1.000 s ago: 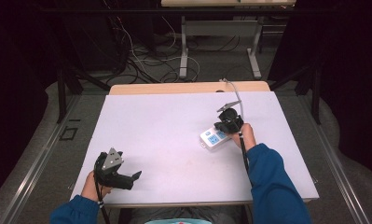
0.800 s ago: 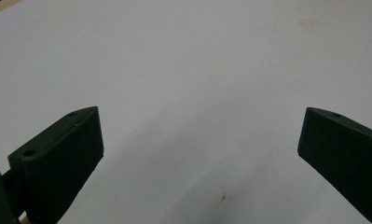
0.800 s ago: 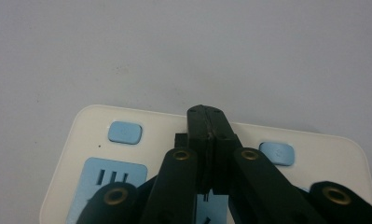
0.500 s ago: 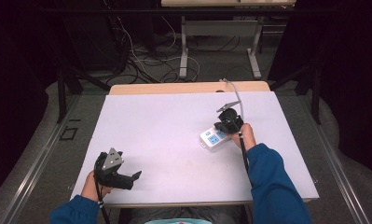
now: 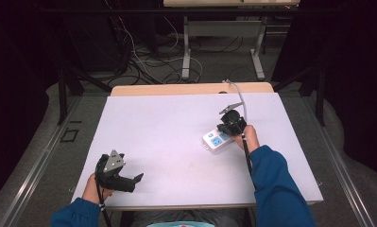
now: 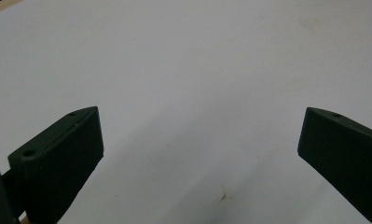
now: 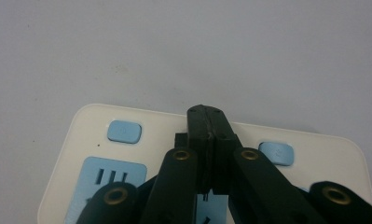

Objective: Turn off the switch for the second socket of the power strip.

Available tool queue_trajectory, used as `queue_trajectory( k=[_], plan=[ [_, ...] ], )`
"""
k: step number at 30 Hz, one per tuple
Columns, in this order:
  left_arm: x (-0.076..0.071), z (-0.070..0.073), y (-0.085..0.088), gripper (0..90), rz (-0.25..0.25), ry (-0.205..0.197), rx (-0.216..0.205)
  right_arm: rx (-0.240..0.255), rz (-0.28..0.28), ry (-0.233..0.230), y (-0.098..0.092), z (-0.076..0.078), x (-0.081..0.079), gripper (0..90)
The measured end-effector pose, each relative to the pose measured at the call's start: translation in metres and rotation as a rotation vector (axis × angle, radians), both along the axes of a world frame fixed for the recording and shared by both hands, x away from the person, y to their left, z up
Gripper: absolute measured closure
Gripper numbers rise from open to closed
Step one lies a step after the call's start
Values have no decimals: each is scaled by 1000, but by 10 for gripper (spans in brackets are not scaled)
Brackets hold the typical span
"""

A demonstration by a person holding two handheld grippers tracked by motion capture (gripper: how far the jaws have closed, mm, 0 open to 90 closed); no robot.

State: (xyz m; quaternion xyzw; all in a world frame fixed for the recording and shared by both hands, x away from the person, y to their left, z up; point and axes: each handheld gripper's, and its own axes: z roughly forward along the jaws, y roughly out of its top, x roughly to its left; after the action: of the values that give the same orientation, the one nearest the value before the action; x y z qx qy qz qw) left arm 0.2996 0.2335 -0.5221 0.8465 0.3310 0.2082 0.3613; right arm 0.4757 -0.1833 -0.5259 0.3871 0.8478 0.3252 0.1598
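Observation:
A white power strip (image 5: 215, 141) with blue sockets lies right of centre on the white table (image 5: 167, 127). My right gripper (image 5: 229, 126) stands on it, tilted down, jaws pressed together. In the right gripper view the shut tip (image 7: 207, 116) rests over the strip's top face (image 7: 151, 122), between two small blue buttons (image 7: 124, 132) (image 7: 277, 153); what lies under the tip is hidden. A blue socket (image 7: 104, 184) shows at the lower left. My left gripper (image 5: 135, 182) lies near the front left edge, open, with bare table between its fingers (image 6: 62, 154).
The table's wooden back edge (image 5: 176, 89) shows beyond the white cover. Behind it, cables (image 5: 148, 61) lie on the floor around the metal legs (image 5: 186, 52) of another desk. A grey cable (image 5: 238, 97) arcs up from the right gripper.

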Motion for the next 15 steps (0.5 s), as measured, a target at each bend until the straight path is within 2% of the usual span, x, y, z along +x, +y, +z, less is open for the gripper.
queue_trajectory(
  k=[8,12,14,15],
  plan=[
    [0,-1,0,1,1,-4,-2,-3,6,-5,0,0,0,900],
    [0,0,0,1,0,-1,1,6,-13,-7,1,-1,0,900],
    [0,-1,-1,1,0,-2,-3,-7,-13,-19,3,-2,-1,900],
    [0,-1,-1,1,0,-2,-3,-52,-21,-35,2,-1,-1,900]
  ],
)
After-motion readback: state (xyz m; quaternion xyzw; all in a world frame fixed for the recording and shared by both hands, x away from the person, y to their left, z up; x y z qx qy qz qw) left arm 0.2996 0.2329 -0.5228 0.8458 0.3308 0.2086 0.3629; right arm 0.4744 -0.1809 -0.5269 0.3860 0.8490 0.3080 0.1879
